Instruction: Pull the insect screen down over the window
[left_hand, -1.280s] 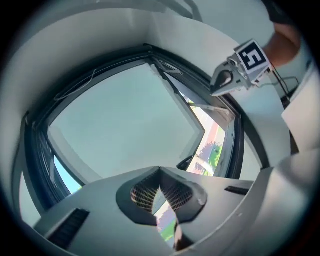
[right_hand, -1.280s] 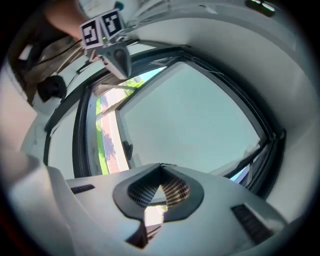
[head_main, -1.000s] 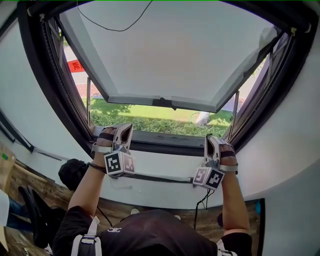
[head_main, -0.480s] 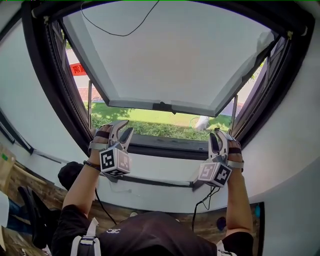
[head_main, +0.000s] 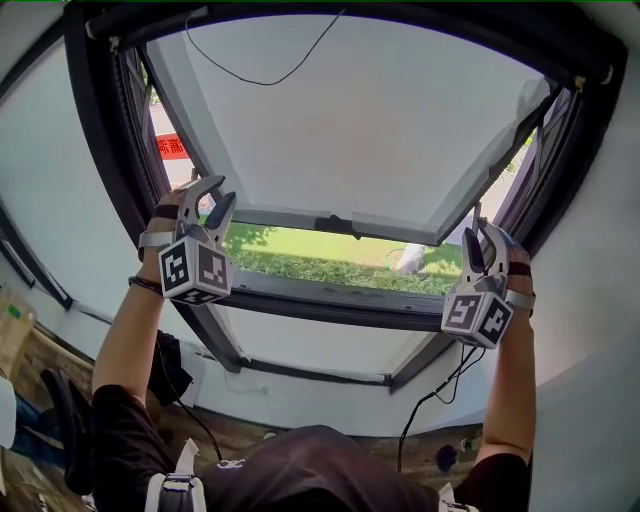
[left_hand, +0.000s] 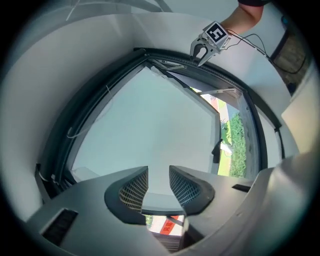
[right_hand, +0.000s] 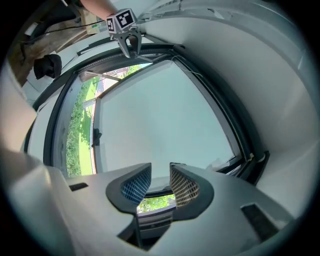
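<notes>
Your L tongs (head_main: 212, 200) & R tongs (head_main: 480, 240) just opened, abt half wide, both empty; screen (head_main: 420, 22) looks rolled up at 12 o'clock above them, lying 9-to-3, L tongs look nearer

Two grippers were up: one left gripper (head_main: 207, 192) at nine o'clock and one right gripper (head_main: 481, 234) at three o'clock. Each carried one marker cube (head_main: 193, 270), two in all. There was one window (head_main: 100, 150) with one open sash (head_main: 350, 110), one black handle (head_main: 336, 223), and one red sign (head_main: 172, 146) at ten o'clock.
</notes>
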